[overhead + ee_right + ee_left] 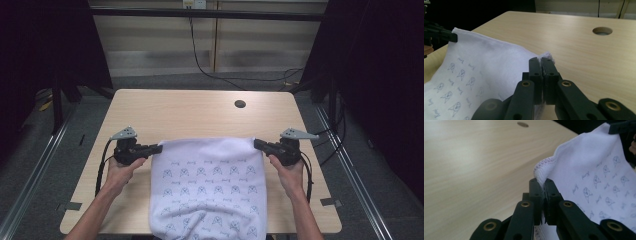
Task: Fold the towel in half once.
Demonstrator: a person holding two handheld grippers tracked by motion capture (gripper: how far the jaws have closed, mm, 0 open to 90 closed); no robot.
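The white cloth (207,182) with small printed figures lies on the near part of the wooden table (200,112); its near end hangs over the table edge toward the person, and its far edge is stretched between the two grippers. The left gripper (159,148) has its fingers (536,192) clamped on the far left corner, where the stitched hem bunches between them; the right gripper (257,143) has its fingers (549,75) clamped on the far right corner in the same way. Each grip seems to take only a small bite of cloth, close to the hem; if the hands pull apart too strongly, a corner may slip out and that side would drop. If one hand goes higher than the other, the cloth could twist; the hanging end may also drag the cloth off the table.
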